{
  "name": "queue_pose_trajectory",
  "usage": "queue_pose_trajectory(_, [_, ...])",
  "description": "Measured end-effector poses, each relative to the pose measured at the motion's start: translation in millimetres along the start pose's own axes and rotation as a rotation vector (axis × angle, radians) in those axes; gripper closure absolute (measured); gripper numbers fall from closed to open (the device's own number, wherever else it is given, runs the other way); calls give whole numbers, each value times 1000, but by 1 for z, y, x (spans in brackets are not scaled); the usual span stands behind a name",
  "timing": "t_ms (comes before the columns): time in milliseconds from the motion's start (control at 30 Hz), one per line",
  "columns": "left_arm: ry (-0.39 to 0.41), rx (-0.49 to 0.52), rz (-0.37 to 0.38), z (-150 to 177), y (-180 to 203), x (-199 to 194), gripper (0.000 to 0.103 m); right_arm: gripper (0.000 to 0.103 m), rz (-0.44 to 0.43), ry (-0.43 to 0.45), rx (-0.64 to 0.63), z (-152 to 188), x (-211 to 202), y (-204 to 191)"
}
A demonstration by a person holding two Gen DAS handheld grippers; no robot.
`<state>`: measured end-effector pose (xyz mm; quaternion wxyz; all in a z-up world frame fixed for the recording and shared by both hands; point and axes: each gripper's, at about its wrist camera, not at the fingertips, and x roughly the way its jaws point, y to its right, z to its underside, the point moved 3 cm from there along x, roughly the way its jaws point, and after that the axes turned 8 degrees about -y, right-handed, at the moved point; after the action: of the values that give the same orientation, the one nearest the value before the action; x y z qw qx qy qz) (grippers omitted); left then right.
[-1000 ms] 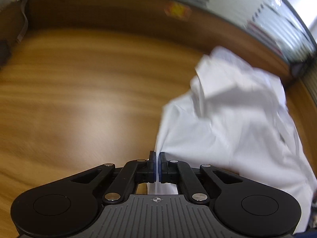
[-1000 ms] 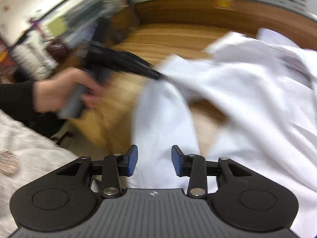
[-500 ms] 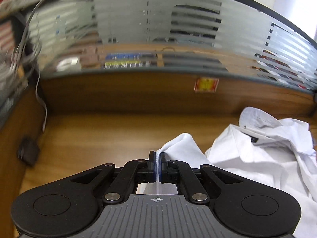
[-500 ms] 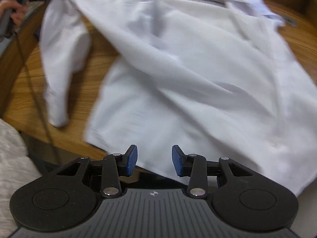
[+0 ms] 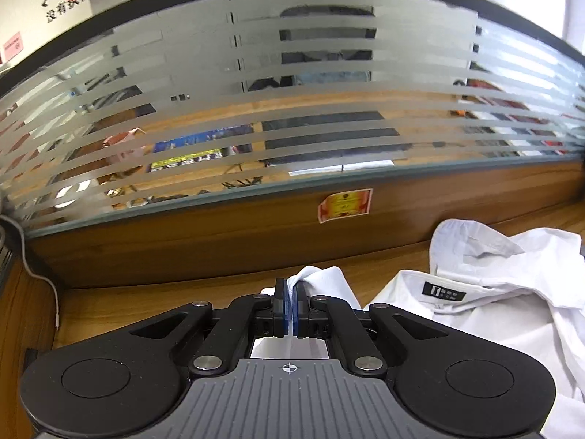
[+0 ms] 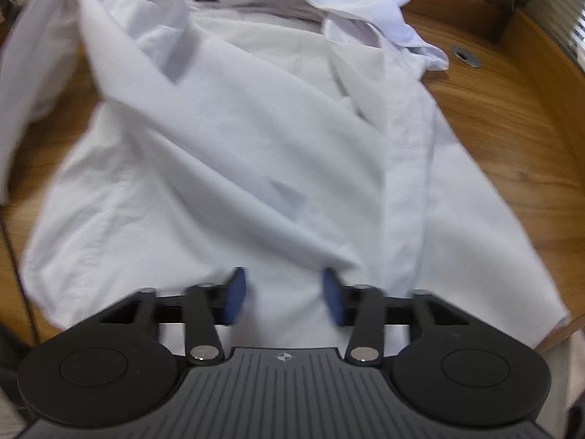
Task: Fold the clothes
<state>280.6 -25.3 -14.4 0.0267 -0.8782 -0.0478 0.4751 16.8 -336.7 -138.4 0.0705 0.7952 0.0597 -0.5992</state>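
A white collared shirt (image 6: 256,139) lies spread and creased on the wooden desk (image 6: 512,139), collar at the far side. Its black neck label (image 5: 444,291) shows in the left wrist view, with the collar (image 5: 471,241) bunched behind it. My left gripper (image 5: 291,309) is shut on a fold of the shirt's white cloth (image 5: 321,281), held up above the desk at the shirt's left side. My right gripper (image 6: 283,296) hangs open just over the shirt's near hem, with nothing between its blue pads (image 6: 234,298).
A wooden partition with striped frosted glass (image 5: 292,109) runs along the desk's far edge, carrying a red and yellow sticker (image 5: 345,205). A white cable (image 5: 40,278) hangs at the left. A metal cable grommet (image 6: 466,56) sits in the desk at the far right.
My left gripper has lifted and pulled the held cloth out to the left, its view tilting up toward the partition. My right gripper has swung over the shirt and moved down to its near hem, still open.
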Motion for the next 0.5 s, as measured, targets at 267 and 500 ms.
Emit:
queue_pose_trajectory(267, [-97,69,23,-7,6,39,95,78,38,8,118,-22,-13,28])
queue_pose_trajectory(500, [-121,185,119,-2,-4,31,64,71,-26,49,200,-12,-51,13])
